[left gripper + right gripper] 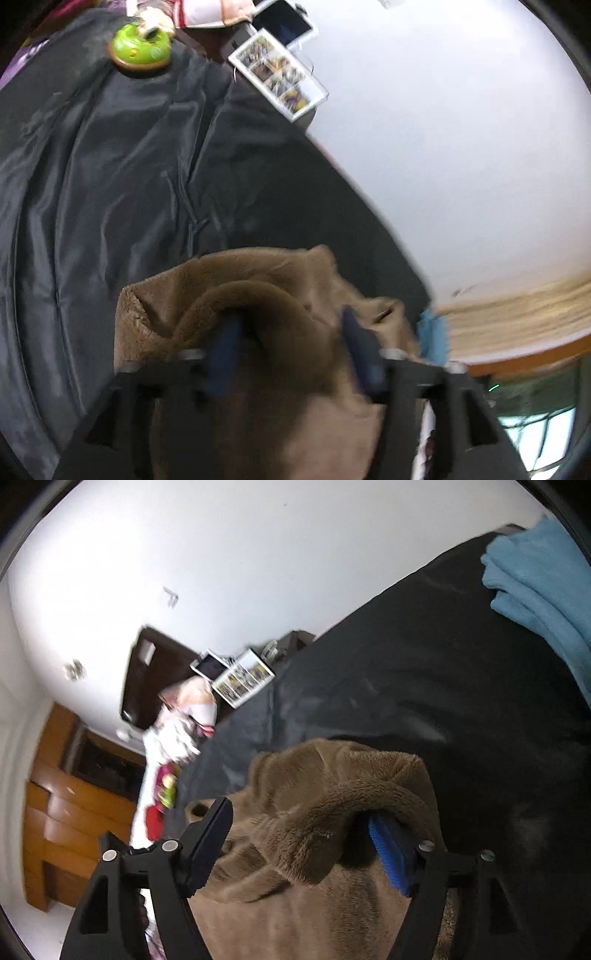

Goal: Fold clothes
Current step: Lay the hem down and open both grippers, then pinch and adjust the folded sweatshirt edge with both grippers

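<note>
Clearly the brown fleece garment (317,797) is soft and floppy; both spread grippers, left gripper (291,321) and right gripper (303,830), straddle its rolled edge ungripped; pinch there.

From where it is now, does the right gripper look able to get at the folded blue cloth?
Probably yes: the right gripper stands open over the brown fleece garment, and only bare dark cover separates it from the blue cloth.

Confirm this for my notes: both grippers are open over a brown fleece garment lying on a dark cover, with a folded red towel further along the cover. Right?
Not quite: the folded towel is blue, not red, as the right wrist view shows. The rest holds: the left gripper and right gripper are both open over the brown fleece garment, which lies on the dark cover.
</note>
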`<state>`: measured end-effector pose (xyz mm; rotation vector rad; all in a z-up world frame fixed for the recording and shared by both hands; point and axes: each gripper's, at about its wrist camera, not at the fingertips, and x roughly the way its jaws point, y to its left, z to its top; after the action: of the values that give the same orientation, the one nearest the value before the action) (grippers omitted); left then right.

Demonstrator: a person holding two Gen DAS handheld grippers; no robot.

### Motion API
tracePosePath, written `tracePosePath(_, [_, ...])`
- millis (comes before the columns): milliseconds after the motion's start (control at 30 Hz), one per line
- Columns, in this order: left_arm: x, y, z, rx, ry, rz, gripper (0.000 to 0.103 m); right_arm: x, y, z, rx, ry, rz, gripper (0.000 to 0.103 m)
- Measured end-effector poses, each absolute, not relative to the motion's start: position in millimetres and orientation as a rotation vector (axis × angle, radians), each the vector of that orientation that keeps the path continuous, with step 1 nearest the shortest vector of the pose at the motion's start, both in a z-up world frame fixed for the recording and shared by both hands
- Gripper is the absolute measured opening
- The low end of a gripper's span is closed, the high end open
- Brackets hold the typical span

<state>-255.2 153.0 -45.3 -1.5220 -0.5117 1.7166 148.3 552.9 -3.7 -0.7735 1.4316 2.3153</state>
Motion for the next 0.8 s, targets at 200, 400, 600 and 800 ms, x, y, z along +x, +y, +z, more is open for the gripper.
tracePosePath(200, [-235.7,153.3,-6.8,-1.358,-0.16,1.875,0.08,147.0,535.4,19.3,-0.874,1.162,2.343,0.076])
tracePosePath(400, [-208.3,177.6,-10.1,-1.217,0.279,1.947,0.08,124.4,496.3,35.3,-1.09,0.636,2.365,0.076])
tracePosePath(600, [-193.2,215.1,-32.9,-1.084,0.61,2.002,0.08,99.2,479.5,31.2,-1.187,0.283,2.343,0.076])
tracePosePath(800, [-200.1,231.6,-37.2,-1.047,0.654,2.008,0.08,78.7,475.8,20.3,-1.264,0.064,2.336,0.076])
